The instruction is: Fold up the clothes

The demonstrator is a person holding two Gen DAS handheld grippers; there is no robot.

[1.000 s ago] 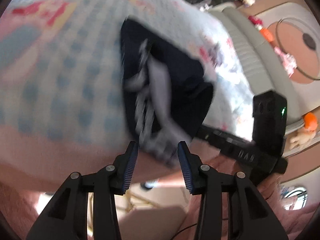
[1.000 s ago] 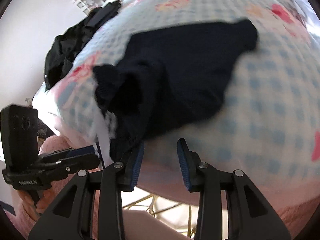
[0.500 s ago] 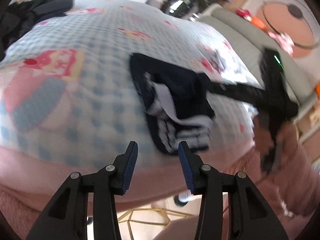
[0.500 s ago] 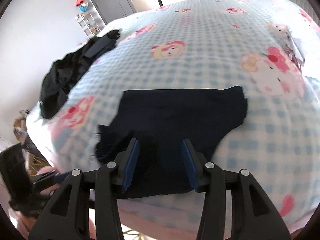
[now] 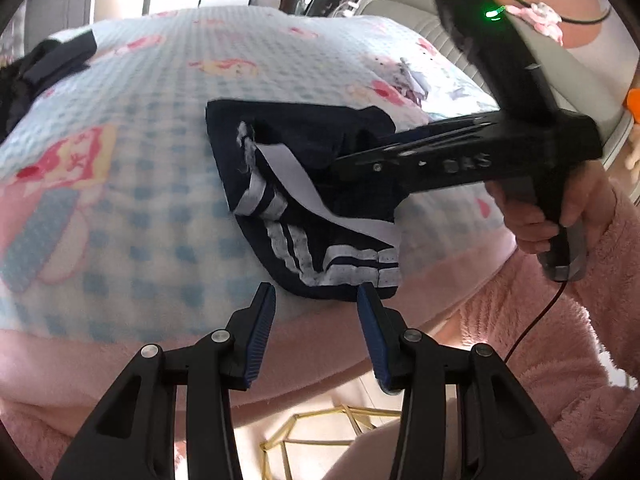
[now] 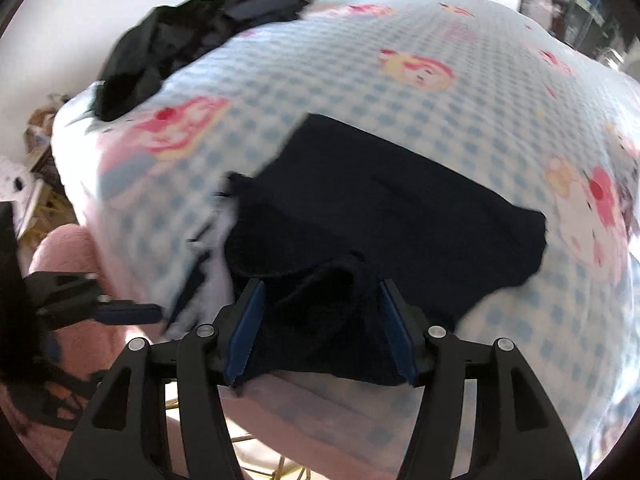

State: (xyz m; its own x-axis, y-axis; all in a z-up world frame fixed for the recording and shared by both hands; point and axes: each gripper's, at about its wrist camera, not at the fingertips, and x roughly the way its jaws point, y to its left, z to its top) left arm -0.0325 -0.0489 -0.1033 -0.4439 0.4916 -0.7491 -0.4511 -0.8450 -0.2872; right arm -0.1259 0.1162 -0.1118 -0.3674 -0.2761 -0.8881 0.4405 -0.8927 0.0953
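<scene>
A navy garment with white stripes and a white band lies half folded on the blue-checked blanket, close to the bed's near edge. My left gripper stands open just short of the striped hem, with nothing between its pads. In the right wrist view the same garment looks plain navy. My right gripper is over its near edge; its jaws are opening, with a loose fold of cloth between them that the pads do not press. A hand in a pink fuzzy sleeve holds the right gripper's handle.
A heap of dark clothes lies at the bed's far left corner. A pink fleece border hangs over the bed's near edge, with a gold wire frame on the floor below. A grey sofa stands beyond the bed.
Both grippers rolled and drew back a little toward the bed's near edge. The right jaws widened around the navy cloth. The garment now lies still on the blanket, its striped hem ahead of the left fingertips.
</scene>
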